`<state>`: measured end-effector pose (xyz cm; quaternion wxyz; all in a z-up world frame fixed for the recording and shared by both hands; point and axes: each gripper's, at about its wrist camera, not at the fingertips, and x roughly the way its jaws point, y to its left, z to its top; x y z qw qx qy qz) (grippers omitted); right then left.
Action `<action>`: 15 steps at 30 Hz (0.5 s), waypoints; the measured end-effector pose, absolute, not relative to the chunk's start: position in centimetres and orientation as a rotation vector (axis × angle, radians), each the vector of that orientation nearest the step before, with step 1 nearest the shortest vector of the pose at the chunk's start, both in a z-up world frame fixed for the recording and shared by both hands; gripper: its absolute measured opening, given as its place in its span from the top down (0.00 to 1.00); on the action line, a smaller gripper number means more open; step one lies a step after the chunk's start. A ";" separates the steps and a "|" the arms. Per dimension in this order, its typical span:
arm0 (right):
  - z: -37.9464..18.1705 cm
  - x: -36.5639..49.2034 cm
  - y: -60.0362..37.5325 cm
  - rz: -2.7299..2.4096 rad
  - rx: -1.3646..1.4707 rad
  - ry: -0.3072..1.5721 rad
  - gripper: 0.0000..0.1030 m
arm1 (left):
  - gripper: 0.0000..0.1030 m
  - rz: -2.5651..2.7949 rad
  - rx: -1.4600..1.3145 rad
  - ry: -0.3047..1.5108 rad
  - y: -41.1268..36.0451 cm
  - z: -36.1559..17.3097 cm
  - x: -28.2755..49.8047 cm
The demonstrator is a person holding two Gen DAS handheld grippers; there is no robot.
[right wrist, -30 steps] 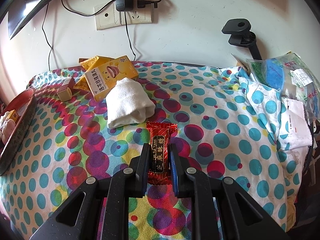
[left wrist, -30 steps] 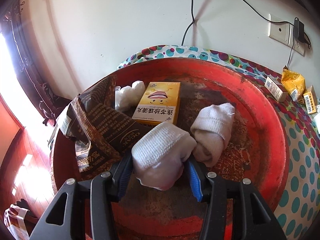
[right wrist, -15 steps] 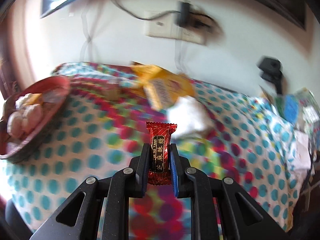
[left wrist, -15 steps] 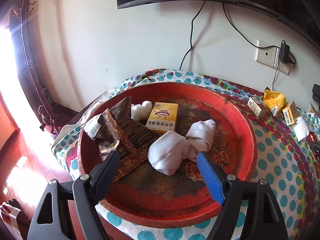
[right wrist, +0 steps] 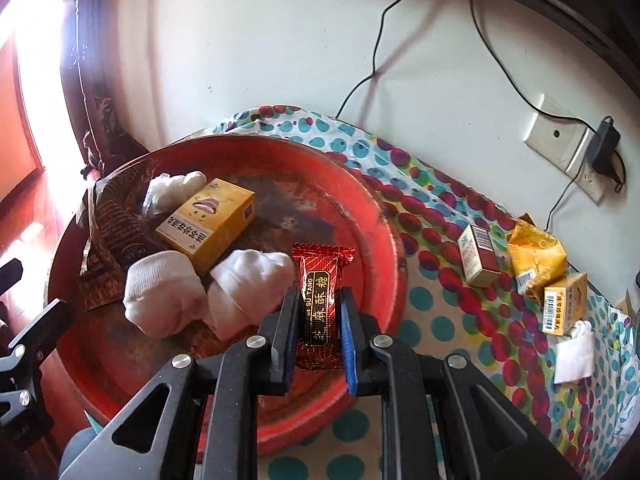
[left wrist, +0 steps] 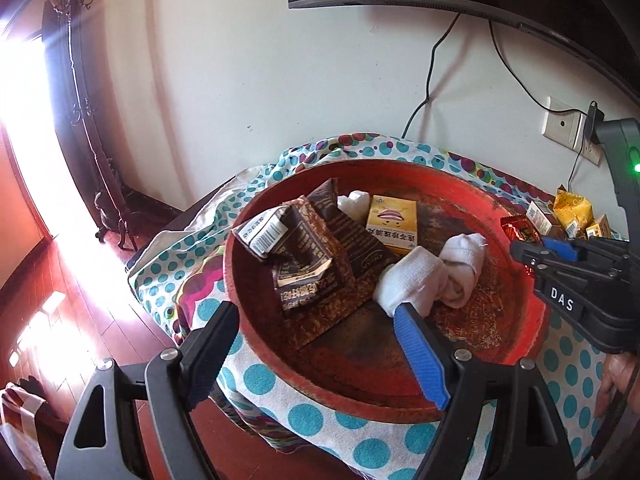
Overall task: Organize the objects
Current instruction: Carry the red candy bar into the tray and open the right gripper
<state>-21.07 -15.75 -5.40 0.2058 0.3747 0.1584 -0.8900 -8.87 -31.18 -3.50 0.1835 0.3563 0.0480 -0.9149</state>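
A round red tray sits on the dotted cloth. It holds two rolled white socks, a yellow box and brown packets. My left gripper hangs open above the tray's near side, with nothing between its fingers. My right gripper is shut on a red candy packet and holds it over the tray's right part, beside a white sock. In the left wrist view the right gripper comes in from the right with the candy packet.
On the dotted cloth right of the tray lie a small carton, a yellow pouch, a small yellow box and a white sachet. The wall with its socket and cables stands behind. The floor drops off to the left.
My left gripper let go of the white sock, opened wide and drew back and up. My right gripper carried the candy packet left across the cloth to above the tray.
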 end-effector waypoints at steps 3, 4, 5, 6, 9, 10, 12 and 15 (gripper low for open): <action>-5.9 -21.8 -17.2 -2.463 1.068 0.441 0.83 | 0.20 -2.575 1.010 0.132 -31.5 -3.6 -8.8; -6.0 -22.0 -17.6 -2.456 1.074 0.445 0.83 | 0.20 -2.573 1.011 0.140 -31.7 -3.6 -8.8; -6.2 -22.1 -18.0 -2.451 1.080 0.457 0.83 | 0.20 -2.575 1.012 0.149 -31.8 -3.6 -8.8; -6.5 -22.2 -18.4 -2.447 1.083 0.472 0.83 | 0.20 -2.573 1.013 0.150 -31.8 -3.6 -8.8; -6.9 -22.6 -19.2 -2.440 1.091 0.487 0.83 | 0.20 -2.570 1.010 0.144 -31.9 -3.7 -8.8; -7.1 -22.8 -19.5 -2.436 1.096 0.487 0.83 | 0.20 -2.568 1.011 0.149 -32.0 -3.7 -8.8; -7.3 -22.9 -19.9 -2.429 1.103 0.490 0.83 | 0.20 -2.566 1.011 0.148 -31.9 -3.7 -8.8; -7.5 -23.0 -20.4 -2.416 1.113 0.504 0.81 | 0.20 -2.564 1.015 0.147 -31.9 -3.8 -8.9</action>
